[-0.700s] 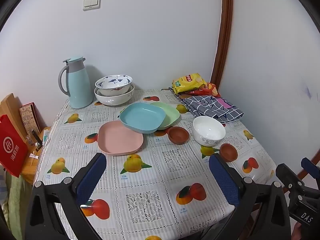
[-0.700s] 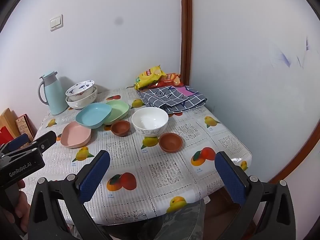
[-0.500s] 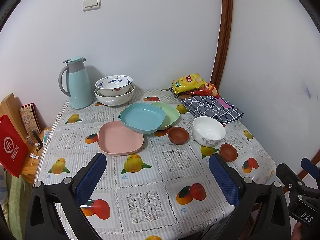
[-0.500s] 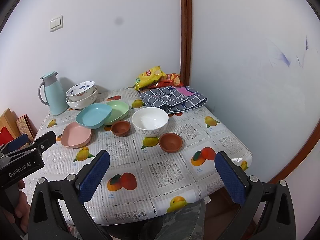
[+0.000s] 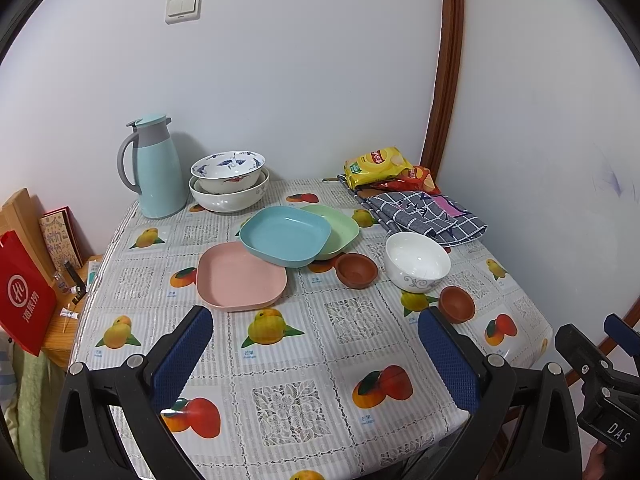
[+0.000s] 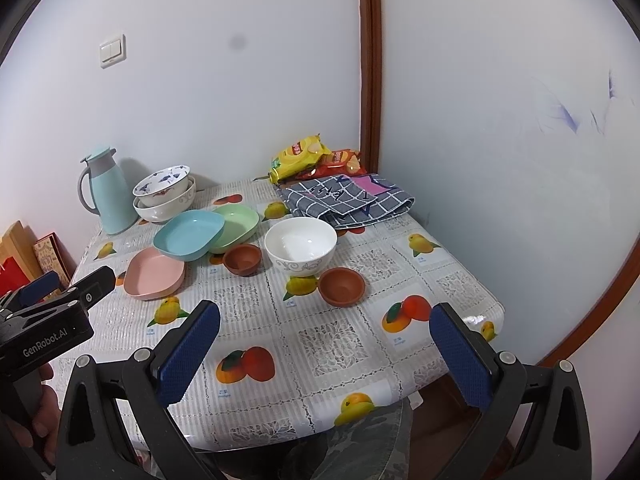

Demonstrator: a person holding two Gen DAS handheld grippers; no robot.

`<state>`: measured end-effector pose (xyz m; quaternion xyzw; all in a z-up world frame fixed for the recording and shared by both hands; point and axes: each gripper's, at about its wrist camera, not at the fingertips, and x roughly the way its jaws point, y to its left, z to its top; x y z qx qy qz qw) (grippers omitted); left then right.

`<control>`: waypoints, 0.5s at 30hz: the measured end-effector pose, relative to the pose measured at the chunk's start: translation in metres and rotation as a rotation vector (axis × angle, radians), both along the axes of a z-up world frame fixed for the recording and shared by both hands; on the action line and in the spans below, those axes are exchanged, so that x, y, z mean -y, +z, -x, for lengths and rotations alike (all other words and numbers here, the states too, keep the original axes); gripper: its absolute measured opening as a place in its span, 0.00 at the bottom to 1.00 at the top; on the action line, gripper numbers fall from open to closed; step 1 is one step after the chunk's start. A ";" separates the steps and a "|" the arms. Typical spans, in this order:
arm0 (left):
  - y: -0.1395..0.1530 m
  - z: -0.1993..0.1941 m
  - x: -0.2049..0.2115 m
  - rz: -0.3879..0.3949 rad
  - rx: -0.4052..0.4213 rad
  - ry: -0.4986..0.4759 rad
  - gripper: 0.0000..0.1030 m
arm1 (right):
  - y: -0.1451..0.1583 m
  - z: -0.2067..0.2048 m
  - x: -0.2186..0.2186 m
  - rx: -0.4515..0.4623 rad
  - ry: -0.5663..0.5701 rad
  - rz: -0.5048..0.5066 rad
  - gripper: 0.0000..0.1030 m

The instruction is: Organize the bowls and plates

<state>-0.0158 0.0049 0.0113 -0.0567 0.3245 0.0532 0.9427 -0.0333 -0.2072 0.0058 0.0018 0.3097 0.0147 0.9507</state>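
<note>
The left gripper is hanging over the near edge of the tabletop with its jaws spread wide and nothing between them. The right gripper is doing the same a little further right, jaws fully released and gripping nothing.

On the fruit-print cloth, a pink plate is lying flat nearest the left gripper. A blue plate is leaning tilted, its one edge resting on the pink plate and its other on a green plate behind it. Just beside the green plate a small brown clay bowl is sitting, and right of it a white bowl with a grey scroll pattern is standing upright. A second brown clay bowl is sitting apart, closer to the near right edge.

At the far left, a blue-patterned bowl is nesting inside a larger white bowl, next to a pale blue thermos jug. At the far right corner, a checked cloth is lying folded, with a yellow snack bag and a red one behind it by the wall.

In the right wrist view, a hand is showing at the lower left, holding the left gripper's handle.
</note>
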 end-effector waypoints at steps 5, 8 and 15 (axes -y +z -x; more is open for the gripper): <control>0.000 0.001 0.000 -0.002 0.001 0.000 1.00 | 0.000 0.001 0.001 0.001 0.001 -0.007 1.00; 0.001 0.001 0.000 -0.002 0.001 0.000 1.00 | -0.001 0.001 0.000 -0.002 0.001 0.006 1.00; 0.003 0.002 -0.002 -0.002 0.001 0.002 1.00 | -0.001 0.002 -0.001 -0.006 0.001 0.014 1.00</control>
